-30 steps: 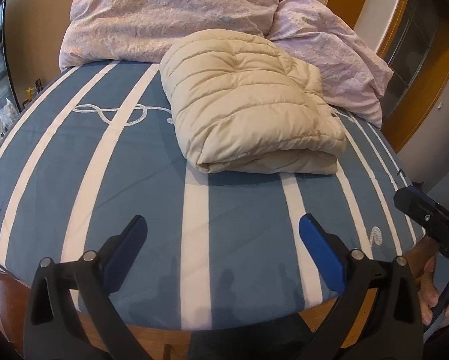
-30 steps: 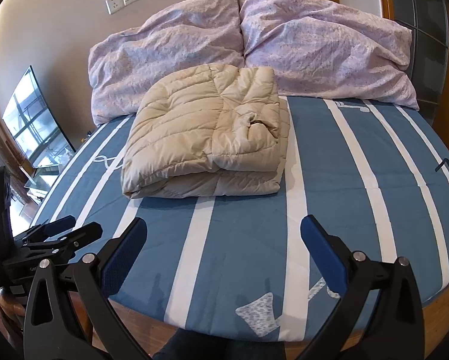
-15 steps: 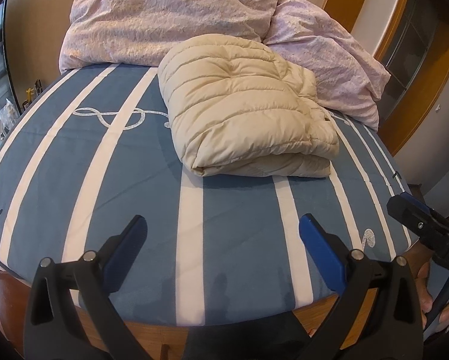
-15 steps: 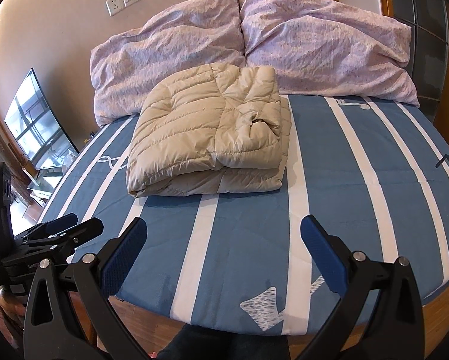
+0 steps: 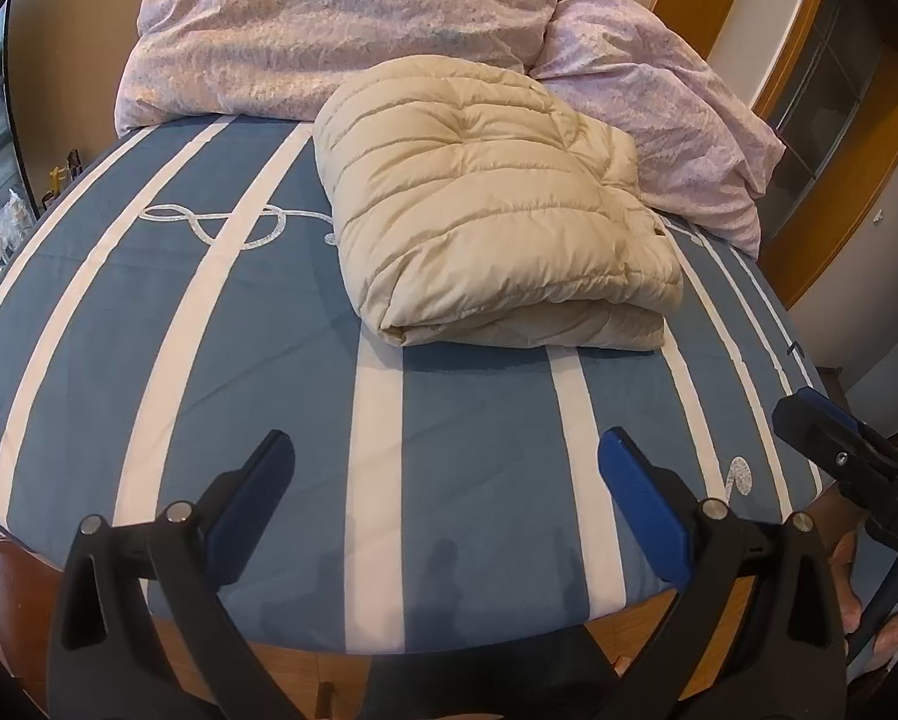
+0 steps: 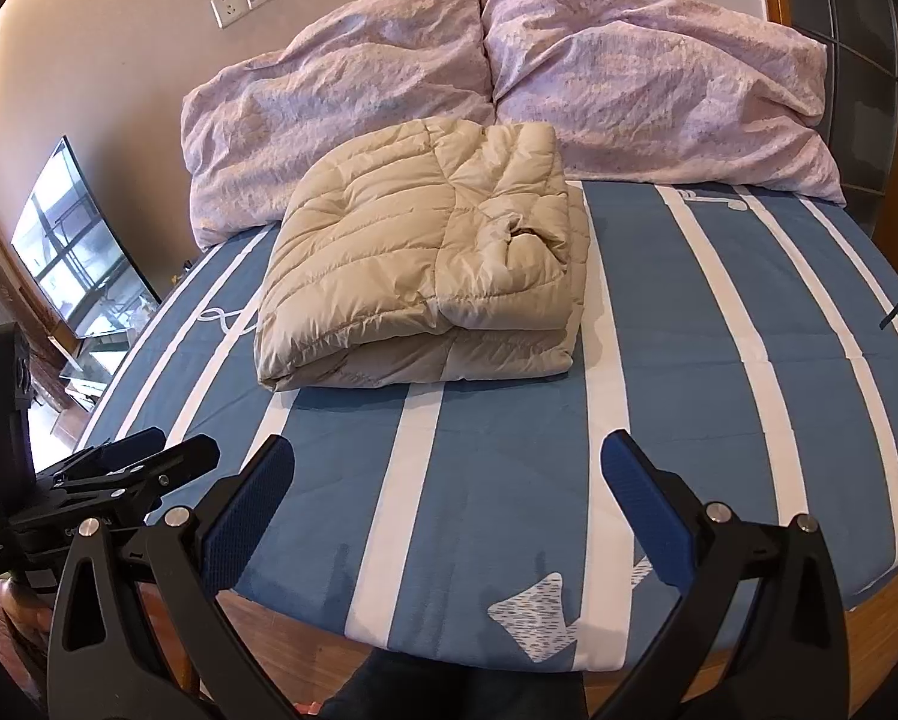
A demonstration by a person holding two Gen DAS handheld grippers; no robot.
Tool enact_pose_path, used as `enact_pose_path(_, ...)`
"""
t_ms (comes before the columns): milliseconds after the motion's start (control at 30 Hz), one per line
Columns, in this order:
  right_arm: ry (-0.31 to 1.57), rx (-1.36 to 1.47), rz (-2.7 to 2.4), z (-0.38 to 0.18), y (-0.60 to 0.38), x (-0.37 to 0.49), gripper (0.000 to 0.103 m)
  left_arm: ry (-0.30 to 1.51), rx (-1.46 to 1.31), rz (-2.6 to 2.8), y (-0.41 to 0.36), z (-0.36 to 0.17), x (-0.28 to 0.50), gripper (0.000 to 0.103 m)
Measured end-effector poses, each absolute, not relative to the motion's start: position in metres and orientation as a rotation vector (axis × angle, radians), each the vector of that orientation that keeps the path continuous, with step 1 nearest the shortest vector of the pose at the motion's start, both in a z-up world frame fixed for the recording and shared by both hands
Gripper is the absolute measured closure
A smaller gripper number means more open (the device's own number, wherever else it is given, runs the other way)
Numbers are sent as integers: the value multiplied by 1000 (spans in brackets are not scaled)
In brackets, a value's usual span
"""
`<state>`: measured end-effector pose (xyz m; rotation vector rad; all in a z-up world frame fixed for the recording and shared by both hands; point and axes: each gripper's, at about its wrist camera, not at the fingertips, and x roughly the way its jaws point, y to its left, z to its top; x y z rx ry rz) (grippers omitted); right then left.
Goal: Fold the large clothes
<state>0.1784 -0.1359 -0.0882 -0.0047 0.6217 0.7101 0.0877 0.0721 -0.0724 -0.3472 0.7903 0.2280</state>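
Item: beige quilted puffer jacket, padded, folded into a thick rectangular bundle of stacked layers. Location: toward the head end of the blue bedspread with white stripes, back edge touching the two crumpled lilac pillows; nearer the left edge than the right in the right wrist view; folded edge facing the foot edge.

Step in hand, as judged: folding apparently complete, bundle compact and resting unaided. Sleeve end or cuff tucked into the top layer, visible as a puckered opening toward the right side.

Next move, as judged: none required on the fold itself; at most a light press on the top layer if puffing open, or a lift from both short sides to carry away. Padded fill likely springy, so any grasp best taken through all layers at once.

Left gripper: blue-padded fingers spread wide, holding nothing, poised over the foot edge, well apart from the jacket, aimed toward the head end.

Right gripper: same condition, pads wide apart and empty, over the foot edge, well short of the bundle.

Each gripper visible at the margin of the other's view, level with the foot edge.
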Motion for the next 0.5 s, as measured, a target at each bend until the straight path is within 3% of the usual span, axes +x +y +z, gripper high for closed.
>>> enact_pose_path(500,628,2,716,-88,-136,179,1,790,-342,225,69,-72,90,2)
